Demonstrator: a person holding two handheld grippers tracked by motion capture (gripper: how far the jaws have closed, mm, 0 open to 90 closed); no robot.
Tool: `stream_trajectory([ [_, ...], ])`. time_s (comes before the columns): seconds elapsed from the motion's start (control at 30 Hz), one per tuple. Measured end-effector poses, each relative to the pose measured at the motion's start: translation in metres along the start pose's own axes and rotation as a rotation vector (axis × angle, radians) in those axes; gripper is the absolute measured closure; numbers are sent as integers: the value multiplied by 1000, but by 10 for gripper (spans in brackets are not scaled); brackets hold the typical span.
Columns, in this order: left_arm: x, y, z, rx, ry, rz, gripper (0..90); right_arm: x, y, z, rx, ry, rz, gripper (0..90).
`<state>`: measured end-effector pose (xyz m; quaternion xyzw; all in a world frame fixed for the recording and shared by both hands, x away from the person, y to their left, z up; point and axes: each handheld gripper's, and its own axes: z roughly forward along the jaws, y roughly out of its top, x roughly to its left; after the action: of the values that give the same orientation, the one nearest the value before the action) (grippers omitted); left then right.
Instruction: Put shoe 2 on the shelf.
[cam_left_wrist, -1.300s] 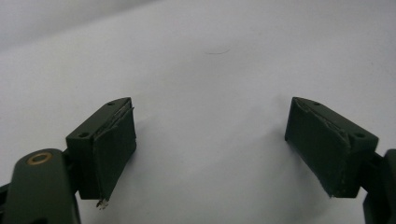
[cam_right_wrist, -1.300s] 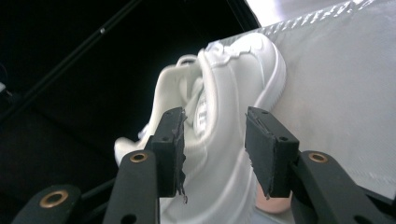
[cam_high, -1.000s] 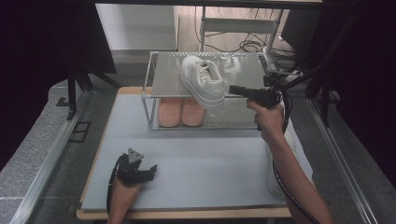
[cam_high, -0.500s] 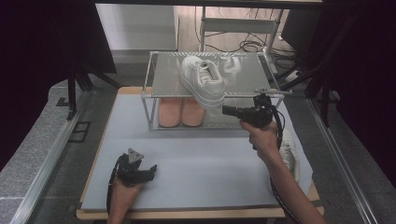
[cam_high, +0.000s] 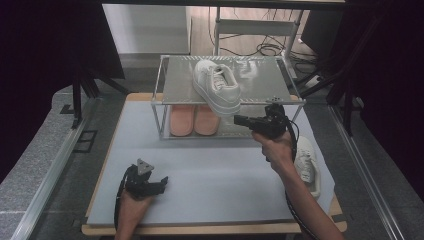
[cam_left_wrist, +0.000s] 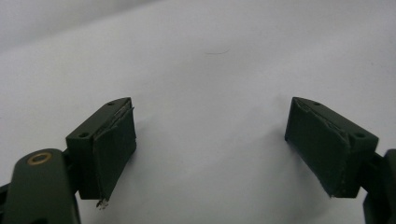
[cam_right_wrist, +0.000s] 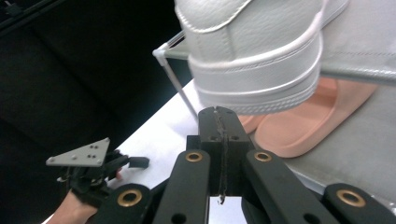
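Note:
A white sneaker (cam_high: 217, 85) lies on the top shelf of a metal rack (cam_high: 265, 82), its heel jutting over the front edge. My right gripper (cam_high: 244, 120) points left in front of the rack, just under that heel, jaws shut with nothing between them. In the right gripper view the shut tips (cam_right_wrist: 218, 112) sit right below the sneaker's sole (cam_right_wrist: 257, 74); touching or not, I cannot tell. My left gripper (cam_high: 152, 183) rests on the grey mat near the front left, open. Its jaws (cam_left_wrist: 210, 105) stand wide over the bare mat.
A pair of pink slippers (cam_high: 192, 120) sits on the rack's lower level, also in the right gripper view as slippers (cam_right_wrist: 299, 126). A second white sneaker (cam_high: 306, 160) lies on the mat (cam_high: 220, 175) at the right, beside the right forearm. Dark curtains flank the table.
The right gripper has dropped from beside the top shelf to below the sneaker's heel, shifting left. The left gripper has stayed put.

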<state>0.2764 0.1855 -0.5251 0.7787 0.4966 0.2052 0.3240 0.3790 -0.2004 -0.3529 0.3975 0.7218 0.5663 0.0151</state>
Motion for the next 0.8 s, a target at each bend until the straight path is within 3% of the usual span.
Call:
stream_trajectory([
  [0.23, 0, 0, 0, 0, 0, 0, 164, -8, 4, 8, -6, -3, 13, 900],
  [0.47, 0, 0, 0, 0, 0, 0, 164, -7, 6, 12, 1, 6, 11, 900],
  [0.8, 0, 0, 0, -3, 0, -2, 164, 4, 15, 46, 34, 15, -11, 900],
])
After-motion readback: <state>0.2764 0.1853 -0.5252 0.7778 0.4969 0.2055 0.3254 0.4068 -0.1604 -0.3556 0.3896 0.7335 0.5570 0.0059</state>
